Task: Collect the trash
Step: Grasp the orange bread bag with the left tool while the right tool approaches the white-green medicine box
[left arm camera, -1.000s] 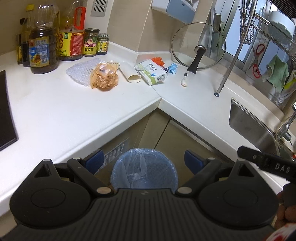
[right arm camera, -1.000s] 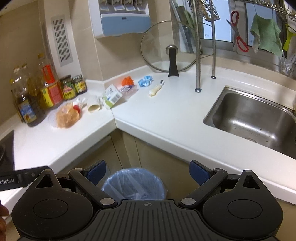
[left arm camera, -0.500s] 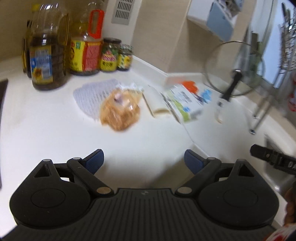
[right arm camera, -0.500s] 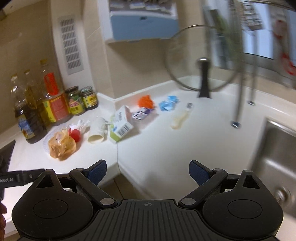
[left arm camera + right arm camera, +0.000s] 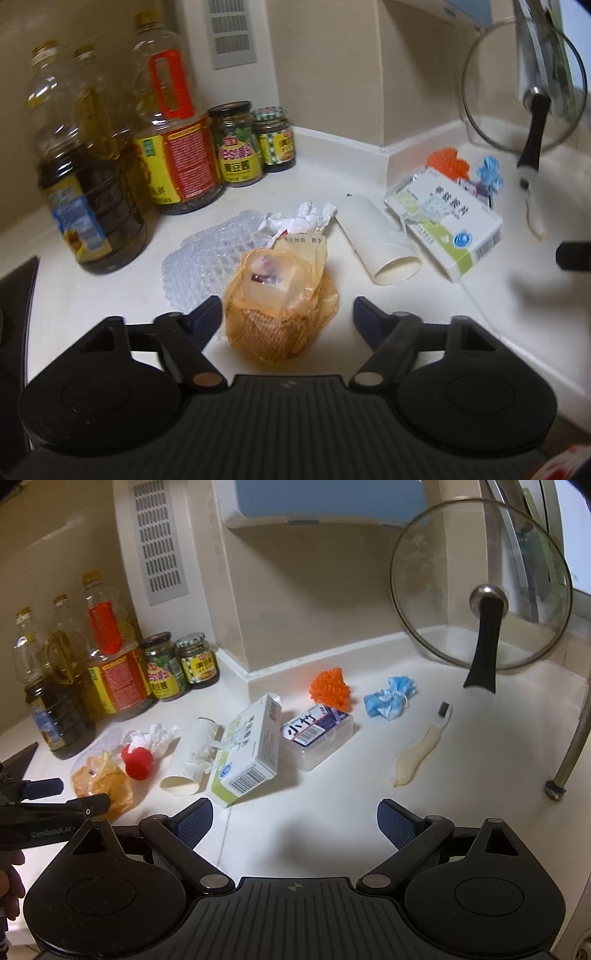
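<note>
Trash lies along the white counter corner. My left gripper point(image 5: 288, 314) is open, its fingers on either side of an orange plastic bag point(image 5: 280, 299), also seen in the right wrist view point(image 5: 101, 782). Behind the bag lie bubble wrap point(image 5: 207, 258), crumpled tissue point(image 5: 295, 219), a paper cup point(image 5: 376, 240) on its side and a green-white carton point(image 5: 447, 221). My right gripper point(image 5: 295, 823) is open and empty above bare counter, just short of the carton point(image 5: 247, 749), a clear plastic box point(image 5: 317, 738), an orange mesh ball point(image 5: 330, 690), a blue mask point(image 5: 389, 699) and a toothbrush point(image 5: 421, 749).
Oil bottles point(image 5: 85, 177) and two jars point(image 5: 240, 144) stand against the back wall at left. A glass pot lid point(image 5: 480, 587) leans in the corner. A metal rack leg point(image 5: 569, 749) stands at right. A dark stovetop edge point(image 5: 14, 288) lies at far left.
Both grippers have moved from above the floor bin up and forward over the counter. The left one now straddles the orange bag; the bin is out of view.
</note>
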`<state>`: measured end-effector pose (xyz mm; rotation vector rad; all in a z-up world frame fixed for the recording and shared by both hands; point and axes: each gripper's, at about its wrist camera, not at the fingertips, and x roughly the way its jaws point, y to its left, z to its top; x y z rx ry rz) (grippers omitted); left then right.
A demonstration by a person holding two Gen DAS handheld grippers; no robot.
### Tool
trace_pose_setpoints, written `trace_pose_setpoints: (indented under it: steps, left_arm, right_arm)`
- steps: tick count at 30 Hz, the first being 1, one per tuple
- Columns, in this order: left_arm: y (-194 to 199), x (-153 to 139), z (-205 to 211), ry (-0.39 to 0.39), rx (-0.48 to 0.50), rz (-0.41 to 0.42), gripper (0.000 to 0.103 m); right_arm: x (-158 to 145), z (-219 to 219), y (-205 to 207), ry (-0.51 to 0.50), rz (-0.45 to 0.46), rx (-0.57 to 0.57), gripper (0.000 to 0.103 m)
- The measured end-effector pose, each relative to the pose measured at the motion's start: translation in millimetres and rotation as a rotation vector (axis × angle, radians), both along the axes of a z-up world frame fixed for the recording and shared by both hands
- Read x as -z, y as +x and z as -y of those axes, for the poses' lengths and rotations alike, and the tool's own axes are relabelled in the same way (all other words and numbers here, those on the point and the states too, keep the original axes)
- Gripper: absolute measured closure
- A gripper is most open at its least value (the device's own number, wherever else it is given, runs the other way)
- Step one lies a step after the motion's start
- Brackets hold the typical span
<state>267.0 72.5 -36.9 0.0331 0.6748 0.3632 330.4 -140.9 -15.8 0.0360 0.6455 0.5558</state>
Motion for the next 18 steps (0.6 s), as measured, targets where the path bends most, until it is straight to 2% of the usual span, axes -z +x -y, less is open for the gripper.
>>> trace_pose_setpoints:
  steps: [3, 6, 8, 11, 13, 18]
  left_arm:
    - [5.9, 4.6, 0.5, 0.033, 0.026, -0.025, 0.045]
    - [10.2, 8.0, 1.0, 0.065, 0.047, -0.047, 0.065]
    - [10.7, 8.8, 1.8, 0.086, 0.064, -0.054, 0.067]
    - [8.2, 6.6, -1.5, 0.058, 0.065, -0.053, 0.074]
    - [2.5, -0.1, -2.8, 0.028, 0.057, -0.038, 0.081]
    - [-16.0, -21.2, -5.7, -0.083, 0.032, 0.002, 0.082]
  right_arm:
    - [1.7, -4.3, 1.2, -0.004, -0.010, 0.006, 0.007]
    - [3.1, -8.0, 2.7, -0.001, -0.013, 0.020, 0.007]
    - [4.1, -11.0, 3.4, 0.002, -0.016, 0.027, 0.007]
    - [4.9, -18.7, 3.8, -0.001, -0.012, 0.015, 0.007]
    - [4.2, -25.9, 4.3, -0.006, 0.003, 0.000, 0.007]
    - [4.3, -53.3, 13.6, -0.059, 0.056, -0.058, 0.007]
